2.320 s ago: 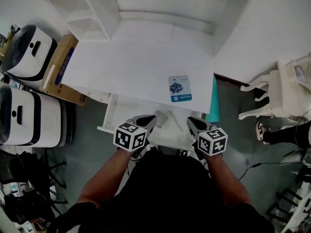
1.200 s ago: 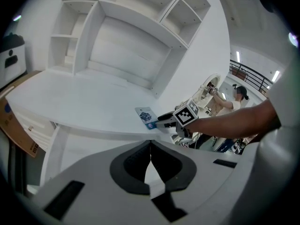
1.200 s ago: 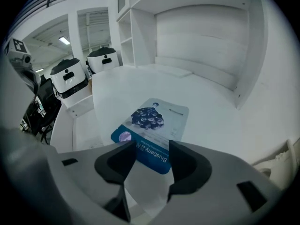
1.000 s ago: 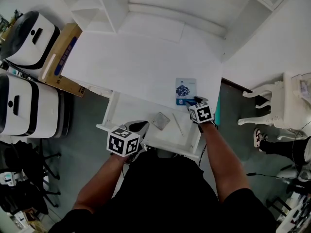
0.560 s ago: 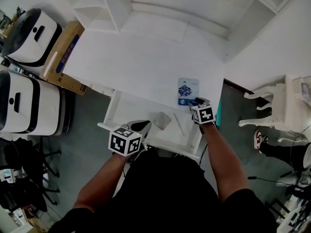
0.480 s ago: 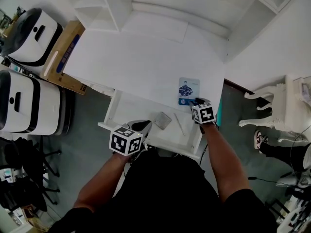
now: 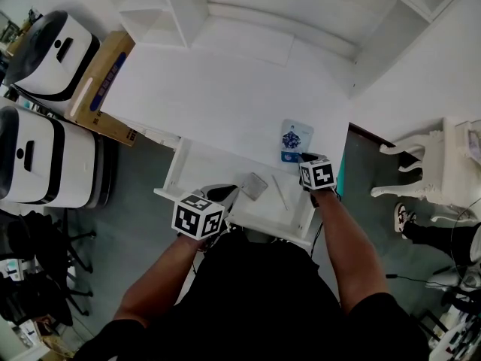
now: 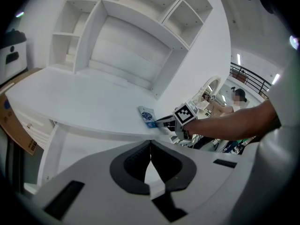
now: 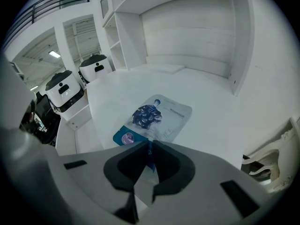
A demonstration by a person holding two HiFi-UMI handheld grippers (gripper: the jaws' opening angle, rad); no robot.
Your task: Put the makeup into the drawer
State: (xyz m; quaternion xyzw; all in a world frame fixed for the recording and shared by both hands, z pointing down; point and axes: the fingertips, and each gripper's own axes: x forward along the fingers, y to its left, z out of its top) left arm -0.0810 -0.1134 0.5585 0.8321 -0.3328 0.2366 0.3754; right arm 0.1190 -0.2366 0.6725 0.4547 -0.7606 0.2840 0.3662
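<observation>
**Right jaws closing on the sachet edge, drawer open below**

Nearest us, the left gripper [image 7: 223, 194] hangs over the front of the open drawer [image 7: 207, 168]. Its jaws are pressed together with nothing in them. The drawer holds a silver packet [image 7: 255, 184] and a thin stick [image 7: 279, 192]. The left part of its floor is bare.

Next out, the right gripper [image 9: 150, 146] sits at the desk's front edge, pointing down at the makeup sachet [image 9: 157, 116]. Its jaws are closing, and the sachet's near blue edge is between the pads. The sachet lies flat on the desk [image 7: 218, 104], just beyond the drawer's right end, so it isn't in the drawer yet.

Handling, our read: it's a flat pouch, light, floppy and probably slick. Lying flat, it gives us no way under it, so the near edge is the sensible place to pinch. We expect it to droop from that one edge once lifted, and a shallow bite could slip. It's not fragile.

Little stands in the way. We need to clear the desk lip, then drop into the bare area away from the packet and stick. The left gripper is well to the left of that path.

Farther out are the hutch shelves [image 7: 180, 13] at the back of the desk. A cardboard box [image 7: 101, 89] and white machines [image 7: 52, 47] sit off to the left, and a white chair [image 7: 443, 164] to the right. All are well apart from the move.
</observation>
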